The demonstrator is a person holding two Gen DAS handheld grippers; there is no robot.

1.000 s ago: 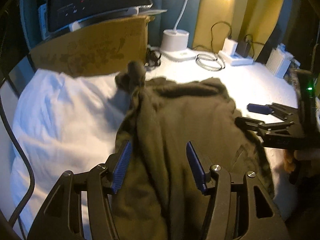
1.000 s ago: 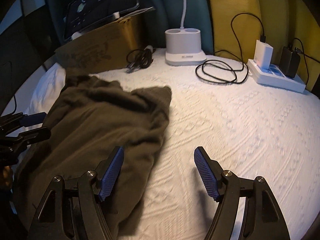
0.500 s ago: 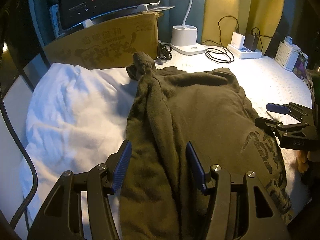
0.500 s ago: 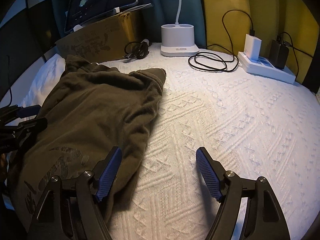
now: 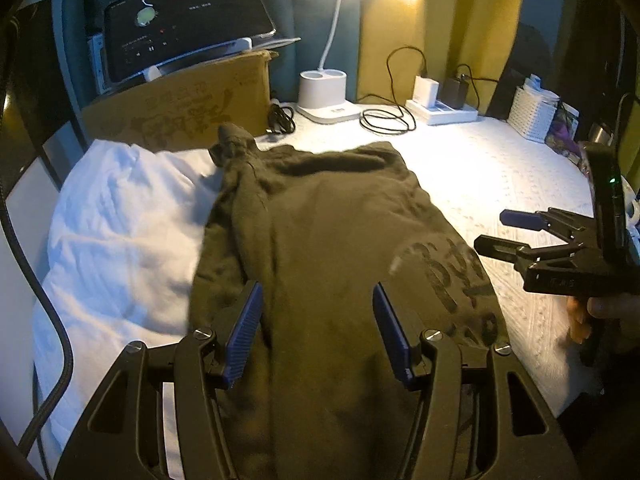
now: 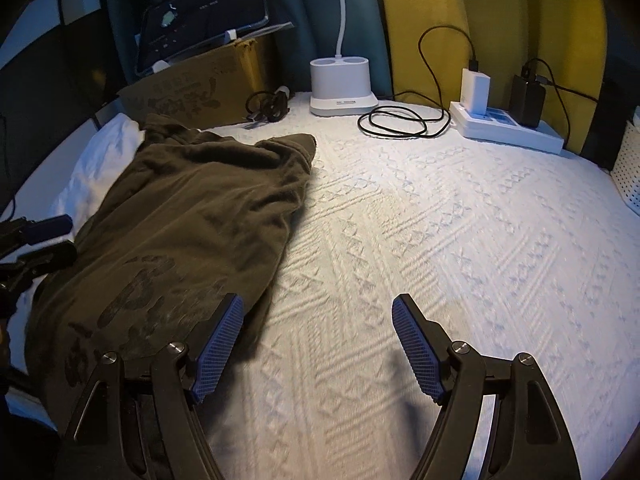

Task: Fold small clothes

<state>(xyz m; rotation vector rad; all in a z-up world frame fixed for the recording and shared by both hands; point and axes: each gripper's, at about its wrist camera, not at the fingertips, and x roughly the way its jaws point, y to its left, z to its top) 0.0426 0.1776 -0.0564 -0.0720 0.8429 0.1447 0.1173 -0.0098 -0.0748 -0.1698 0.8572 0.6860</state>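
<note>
Lying unfolded on bedspread (image 6: pixel 440 240): garment (image 5: pixel 332 232). Left gripper (image 5: pixel 318 328) and right gripper (image 6: pixel 318 344) are held spread, nothing pinched. Next judged needed: an edge is gripped for folding.

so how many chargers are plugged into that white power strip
2: a white charger at the left end of the power strip and a black charger to its right, each with a cable. Other sockets look unused, though the strip's far right end is partly hidden.

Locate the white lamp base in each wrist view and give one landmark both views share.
Left wrist: white lamp base at top centre, beyond the olive garment.
Right wrist: lamp base at top centre, right of the cardboard box.
Shared landmark: coiled black cable beside it.
</note>
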